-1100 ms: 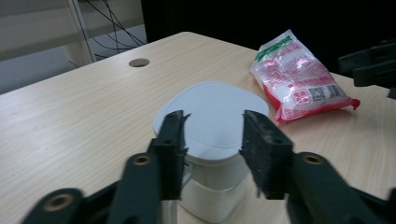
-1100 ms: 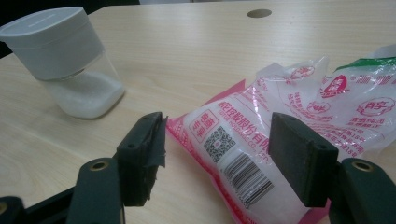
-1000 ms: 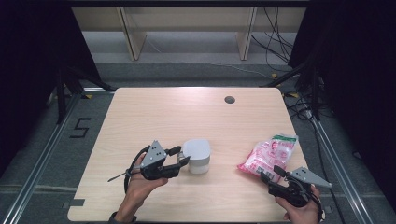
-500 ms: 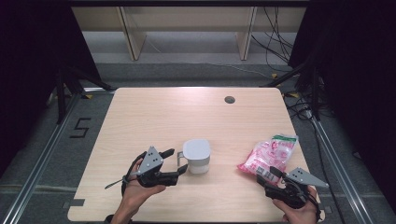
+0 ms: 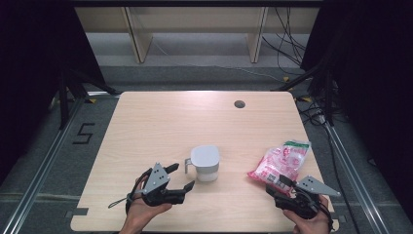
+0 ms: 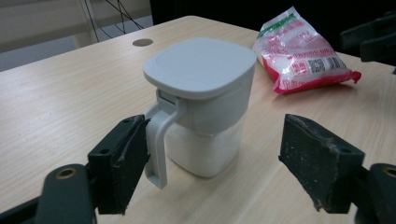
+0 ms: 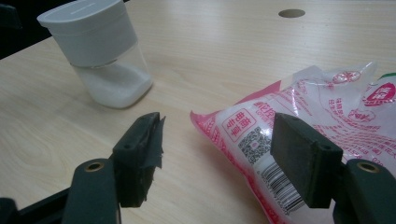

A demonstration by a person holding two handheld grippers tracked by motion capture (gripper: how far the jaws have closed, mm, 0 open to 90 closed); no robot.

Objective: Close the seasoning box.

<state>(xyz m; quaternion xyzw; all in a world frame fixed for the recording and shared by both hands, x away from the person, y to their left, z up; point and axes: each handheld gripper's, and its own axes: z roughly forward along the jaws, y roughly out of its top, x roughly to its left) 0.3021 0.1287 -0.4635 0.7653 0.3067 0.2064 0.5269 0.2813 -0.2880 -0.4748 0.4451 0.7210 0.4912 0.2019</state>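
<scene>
Two tools were on the desk (image 5: 160, 122), one in each of the person's hands, both at the near edge.

Item 1: left tool (image 5: 181, 178), at roughly 7 o'clock on the desk, jaws spread wide and holding nothing. In the left gripper view its left jaw stood just beside the handle of the container, touching or nearly so; I could not tell which. The right jaw stood clear of the container's body.

Item 2: white lidded container (image 5: 205, 163), upright near the desk's middle, toward the near side, at 2 o'clock from the left tool. Grey-white lid closed; clear lower body part-filled with a white powder or grain; handle turned toward the left tool.

Item 3: right tool (image 5: 281, 184), at about 5 o'clock on the desk, jaws likewise wide apart and empty. In the right gripper view its right jaw hung over the near end of the bag, its left jaw over bare wood.

Item 4: pink-and-white plastic bag (image 5: 280, 162), lying flat at 3 o'clock from the container, well apart from it, printed label and barcode upward.

Item 5: dark round hole (image 5: 239, 104) in the desk top, at 1 o'clock, far side.
</scene>
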